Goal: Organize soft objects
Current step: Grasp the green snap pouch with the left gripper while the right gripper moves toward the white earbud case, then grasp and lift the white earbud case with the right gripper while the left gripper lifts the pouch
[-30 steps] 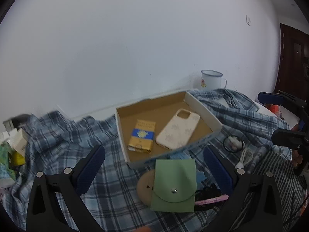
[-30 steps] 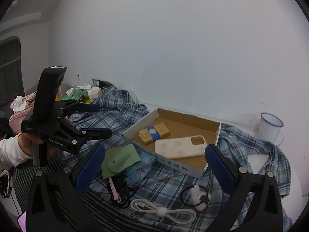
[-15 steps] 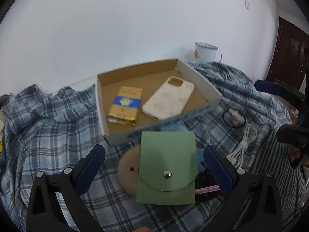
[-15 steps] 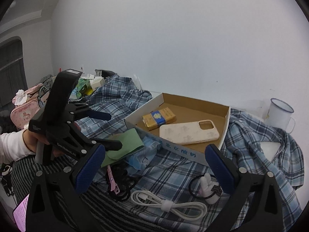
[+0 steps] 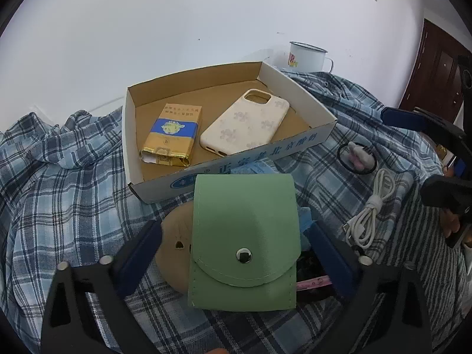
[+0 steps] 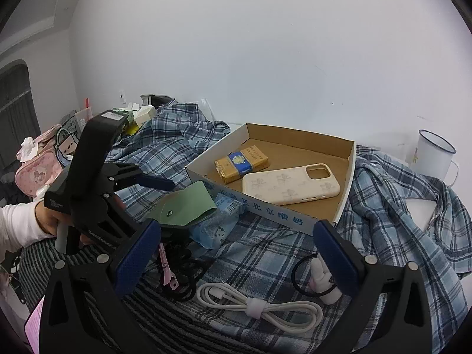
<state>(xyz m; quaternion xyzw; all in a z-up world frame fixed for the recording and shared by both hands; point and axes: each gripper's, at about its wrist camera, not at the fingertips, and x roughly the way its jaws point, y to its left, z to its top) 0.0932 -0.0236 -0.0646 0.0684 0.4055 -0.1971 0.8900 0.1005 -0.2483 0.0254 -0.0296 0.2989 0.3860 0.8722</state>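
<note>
Left gripper [image 5: 236, 244] jaws had just been closing, straddling the green pouch [image 5: 243, 236], pads not visibly pressing it. Pouch lay on the plaid cloth [image 5: 59, 183], just before the cardboard tray [image 5: 295, 144]. Right gripper [image 6: 236, 247] jaws stood apart, empty, above the white cable [image 6: 265, 309].

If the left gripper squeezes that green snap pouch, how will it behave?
The flat green snap-flap pouch probably buckles between the left gripper pads: it looks thin and soft. Likely light. It rests on a tan disc, so it may slide.
</note>
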